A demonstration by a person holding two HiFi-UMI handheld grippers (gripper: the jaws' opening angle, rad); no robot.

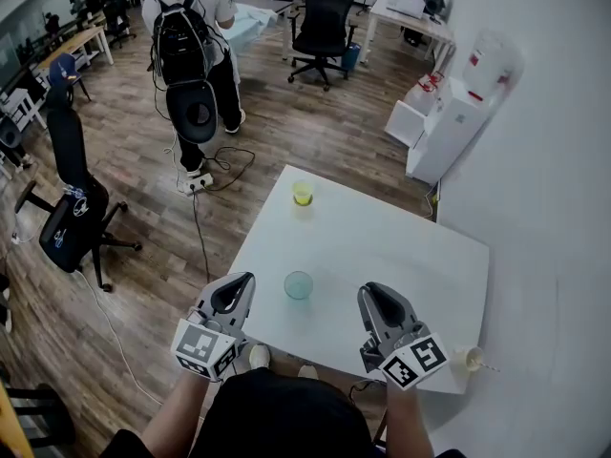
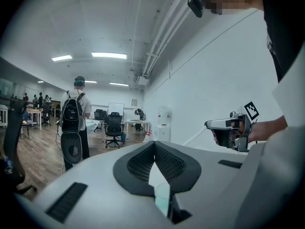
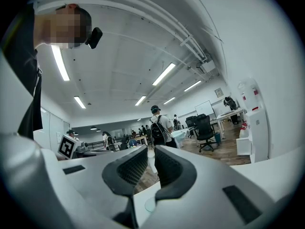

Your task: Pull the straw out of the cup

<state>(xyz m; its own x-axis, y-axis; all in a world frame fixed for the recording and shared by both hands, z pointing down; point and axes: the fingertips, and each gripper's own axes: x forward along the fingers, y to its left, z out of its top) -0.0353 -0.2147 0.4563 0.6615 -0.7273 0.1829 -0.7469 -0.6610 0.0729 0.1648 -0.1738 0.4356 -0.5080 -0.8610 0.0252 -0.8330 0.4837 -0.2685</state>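
Observation:
A clear teal cup point(image 1: 298, 284) stands on the white table point(image 1: 382, 246) near its front edge, between my two grippers; I see no straw in it. A yellowish cup point(image 1: 303, 194) stands at the table's far edge. My left gripper point(image 1: 244, 281) hovers left of the teal cup, its tips touching and nothing held. To the cup's right, my right gripper point(image 1: 370, 291) shows a narrow gap between its pads. The left gripper view catches the teal cup point(image 2: 162, 197) below my left gripper point(image 2: 154, 144). The cup's rim point(image 3: 150, 204) lies under my right gripper point(image 3: 151, 151).
A small cream cup with a straw-like stick point(image 1: 471, 359) lies beyond the table's right front corner, by the white wall. A person with a backpack point(image 1: 196, 46) stands on the wood floor beyond. Office chairs point(image 1: 72, 208), floor cables and a water dispenser point(image 1: 468, 103) surround the table.

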